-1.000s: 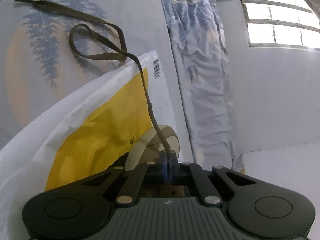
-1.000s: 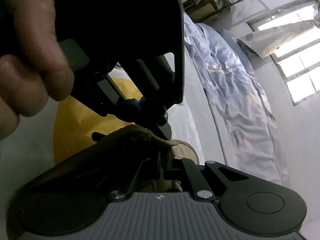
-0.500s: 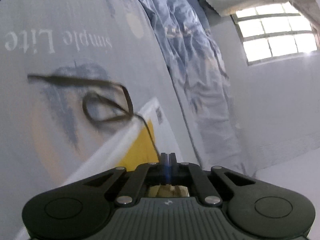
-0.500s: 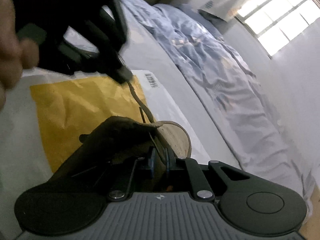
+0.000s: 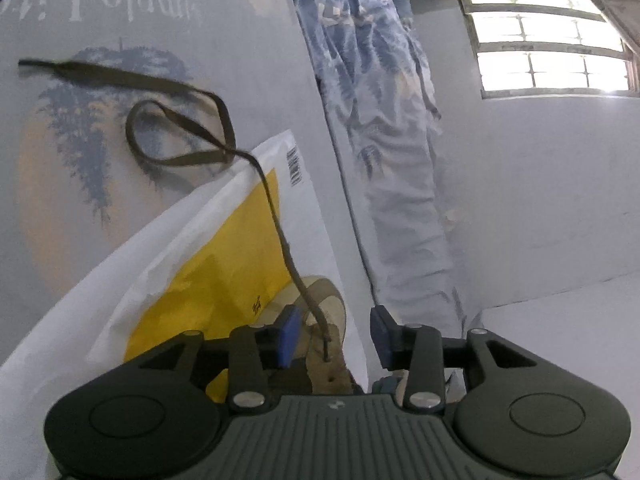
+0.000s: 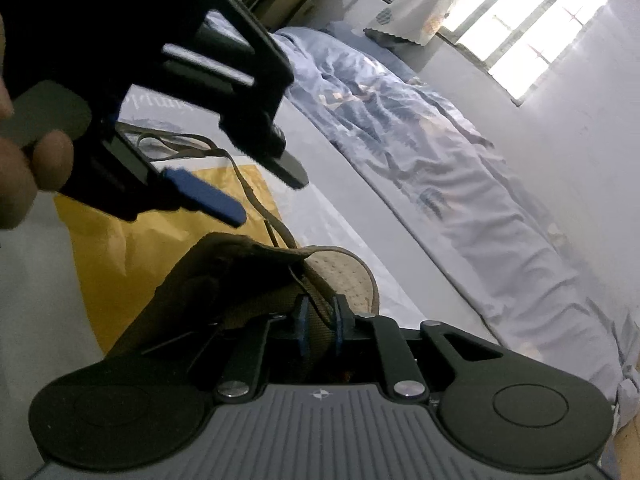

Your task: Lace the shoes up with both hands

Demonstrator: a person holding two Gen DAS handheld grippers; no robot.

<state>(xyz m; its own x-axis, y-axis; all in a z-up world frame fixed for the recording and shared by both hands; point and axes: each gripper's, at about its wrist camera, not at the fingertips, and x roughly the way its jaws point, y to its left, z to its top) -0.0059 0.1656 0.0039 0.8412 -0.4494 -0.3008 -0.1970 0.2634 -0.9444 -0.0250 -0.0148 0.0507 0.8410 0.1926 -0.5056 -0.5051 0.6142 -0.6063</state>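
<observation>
A tan shoe (image 5: 325, 312) lies on a yellow and white bag (image 5: 208, 280) on the bed. Its brown lace (image 5: 280, 232) comes out of an eyelet and runs up to a loose loop on the sheet. My left gripper (image 5: 334, 336) is opening; the lace runs between its blue pads untouched. In the right wrist view the shoe (image 6: 240, 272) fills the foreground. My right gripper (image 6: 321, 322) is opening a little, with the lace and the shoe's upper edge between its pads. The left gripper (image 6: 266, 196) hangs over the lace (image 6: 256, 204).
A hand (image 6: 24, 168) holds the left gripper at the upper left. The printed grey sheet (image 5: 160, 40) spreads under the bag. A rumpled blue quilt (image 6: 440, 168) lies along the right, under a bright window (image 6: 532, 28). A white wall (image 5: 540, 200) stands beyond.
The left gripper's jaws have parted and let go of the lace. The right gripper has rolled, and its jaws have loosened slightly around the lace.
</observation>
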